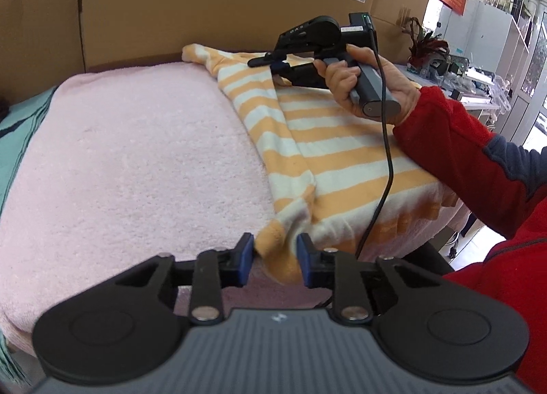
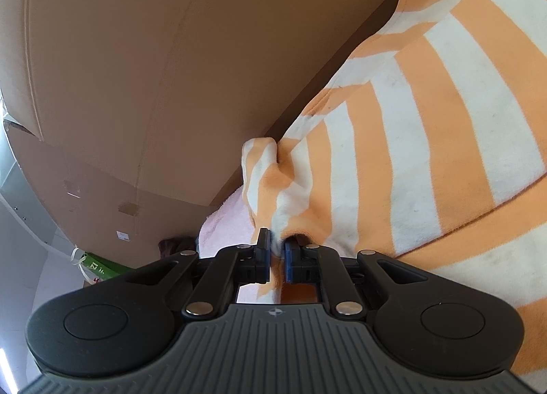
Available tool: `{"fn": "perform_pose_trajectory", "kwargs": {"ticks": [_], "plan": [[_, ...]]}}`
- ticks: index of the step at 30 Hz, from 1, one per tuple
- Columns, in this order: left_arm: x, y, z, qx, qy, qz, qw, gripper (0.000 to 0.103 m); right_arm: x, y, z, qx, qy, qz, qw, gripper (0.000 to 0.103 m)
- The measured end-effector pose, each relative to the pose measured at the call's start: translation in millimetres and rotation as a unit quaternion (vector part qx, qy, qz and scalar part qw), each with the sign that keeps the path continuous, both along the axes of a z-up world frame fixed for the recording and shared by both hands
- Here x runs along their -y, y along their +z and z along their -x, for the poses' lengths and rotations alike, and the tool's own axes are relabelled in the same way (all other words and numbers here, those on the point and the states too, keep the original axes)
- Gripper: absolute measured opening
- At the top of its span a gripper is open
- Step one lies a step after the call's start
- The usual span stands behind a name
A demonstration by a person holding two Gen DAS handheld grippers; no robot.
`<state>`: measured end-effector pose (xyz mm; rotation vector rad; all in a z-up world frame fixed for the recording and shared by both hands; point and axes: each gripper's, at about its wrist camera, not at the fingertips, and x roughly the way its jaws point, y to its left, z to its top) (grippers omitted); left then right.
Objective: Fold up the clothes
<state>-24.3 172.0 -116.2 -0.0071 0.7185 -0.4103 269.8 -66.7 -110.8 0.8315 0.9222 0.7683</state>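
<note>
We find the orange-and-white striped garment (image 1: pixel 342 154) lying at the centre and right of the left wrist frame, spread on a pink towel (image 1: pixel 136 154) that fills the left and centre of that frame. One long folded edge of the garment runs from the upper centre down to the lower centre.

In our left tongs (image 1: pixel 275 257), at the lower centre of that frame, a bunched corner of the garment sits between the blue pads (image 1: pixel 245 257). The pads stand a little apart and touch the cloth on each side; we cannot tell whether they press it.

Our right tongs (image 2: pixel 277 254), at the lower centre of the right wrist frame, are clenched on a gathered fold of the same garment. In the left wrist frame a hand (image 1: pixel 369 83) in a red sleeve (image 1: pixel 461 154) holds this tool over the garment's far end, upper right of centre, with a black cable (image 1: pixel 386 154) hanging from it.

Brown cardboard (image 1: pixel 205 1) fills the top of both frames.
</note>
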Motion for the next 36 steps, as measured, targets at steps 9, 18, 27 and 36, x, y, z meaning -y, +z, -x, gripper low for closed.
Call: {"fn": "perform_pose_trajectory", "kwargs": {"ticks": [9,18,27,36], "plan": [[31,12,19,0.018,-0.054,0.033,0.9979,0.003,-4,3,1,0.003,-0.006,-0.003,1.0,0.009],[60,-8,13,-0.007,-0.083,-0.005,0.9965,0.003,4,3,-1,0.0,-0.013,-0.016,1.0,0.009],[55,-14,14,-0.004,-0.088,-0.031,0.9957,0.003,6,13,-1,0.031,-0.007,0.0,0.999,0.009],[62,-12,20,0.029,-0.102,-0.071,0.9918,0.018,17,-3,-16,-0.034,0.004,-0.025,0.999,0.033]]}}
